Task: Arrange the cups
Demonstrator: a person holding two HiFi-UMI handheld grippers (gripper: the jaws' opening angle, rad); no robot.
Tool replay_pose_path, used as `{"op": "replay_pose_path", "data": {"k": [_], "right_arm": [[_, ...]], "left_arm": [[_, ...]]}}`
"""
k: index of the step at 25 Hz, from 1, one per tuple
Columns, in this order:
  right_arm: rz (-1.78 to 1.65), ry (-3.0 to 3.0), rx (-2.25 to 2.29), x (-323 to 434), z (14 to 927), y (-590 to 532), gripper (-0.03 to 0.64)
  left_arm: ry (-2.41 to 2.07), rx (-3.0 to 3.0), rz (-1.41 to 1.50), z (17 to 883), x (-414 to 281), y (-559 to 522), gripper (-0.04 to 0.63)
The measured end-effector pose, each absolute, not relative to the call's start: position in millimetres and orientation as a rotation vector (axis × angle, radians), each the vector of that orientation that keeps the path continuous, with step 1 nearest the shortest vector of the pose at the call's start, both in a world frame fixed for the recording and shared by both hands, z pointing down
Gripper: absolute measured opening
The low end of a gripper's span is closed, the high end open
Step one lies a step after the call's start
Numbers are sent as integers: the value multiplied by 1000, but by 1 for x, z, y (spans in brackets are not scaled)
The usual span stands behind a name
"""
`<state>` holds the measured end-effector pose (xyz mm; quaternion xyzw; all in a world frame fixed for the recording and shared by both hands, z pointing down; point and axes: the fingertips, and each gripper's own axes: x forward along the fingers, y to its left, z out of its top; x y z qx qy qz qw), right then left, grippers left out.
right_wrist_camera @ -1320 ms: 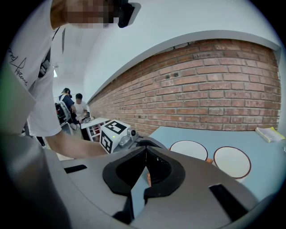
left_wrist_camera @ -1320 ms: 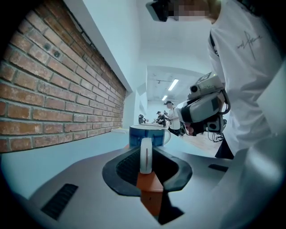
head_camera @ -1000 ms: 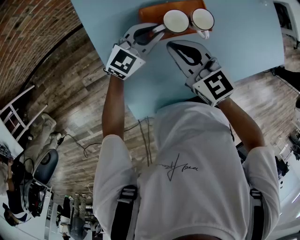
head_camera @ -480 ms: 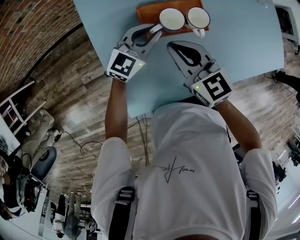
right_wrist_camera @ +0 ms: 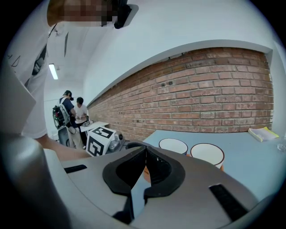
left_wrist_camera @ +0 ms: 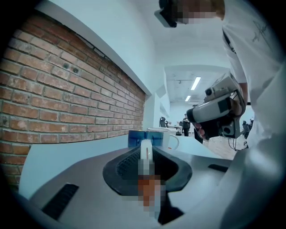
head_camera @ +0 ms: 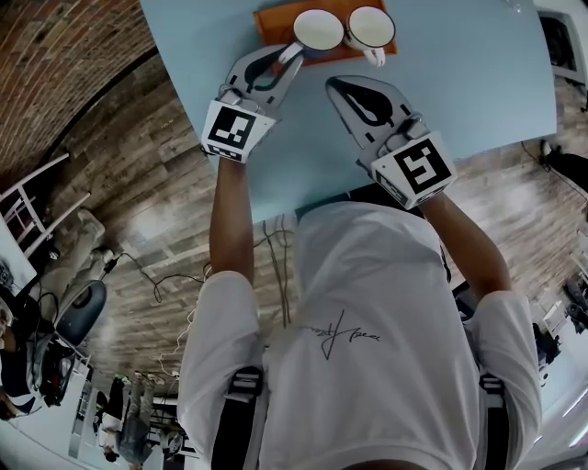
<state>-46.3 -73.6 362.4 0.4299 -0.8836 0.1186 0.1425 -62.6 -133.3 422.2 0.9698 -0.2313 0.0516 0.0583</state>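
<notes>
Two cups stand side by side on an orange tray [head_camera: 269,20] at the far side of the blue table [head_camera: 478,83]. The left one, a blue cup [head_camera: 318,29] with a white inside, has its white handle [left_wrist_camera: 146,150] between the jaws of my left gripper [head_camera: 287,53], which is shut on it. To its right is a white cup [head_camera: 370,27] with a dark rim, its handle toward me. My right gripper [head_camera: 335,85] lies in front of the tray, shut and empty. In the right gripper view both cups show beyond the jaws, the blue cup [right_wrist_camera: 173,145] and the white cup [right_wrist_camera: 207,153].
The table's near edge [head_camera: 303,207] runs close to my body. A yellow book [right_wrist_camera: 263,133] and a glass [right_wrist_camera: 282,145] lie at the table's far right. A brick wall [right_wrist_camera: 214,98] stands beyond the table. People stand at a desk [right_wrist_camera: 73,114] in the background.
The tray, both cups and the left gripper sit further left and up in the head view. The right gripper keeps its spot there, so it lies further right of the tray.
</notes>
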Motion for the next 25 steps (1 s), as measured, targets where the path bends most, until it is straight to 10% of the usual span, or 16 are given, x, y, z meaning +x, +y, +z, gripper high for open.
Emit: {"op": "replay_pose_path", "data": {"k": [25], "right_arm": [[322, -2546, 1292, -18, 361, -55, 21]], "left_arm": [[-1133, 2740, 26, 403, -71, -117, 60]]}}
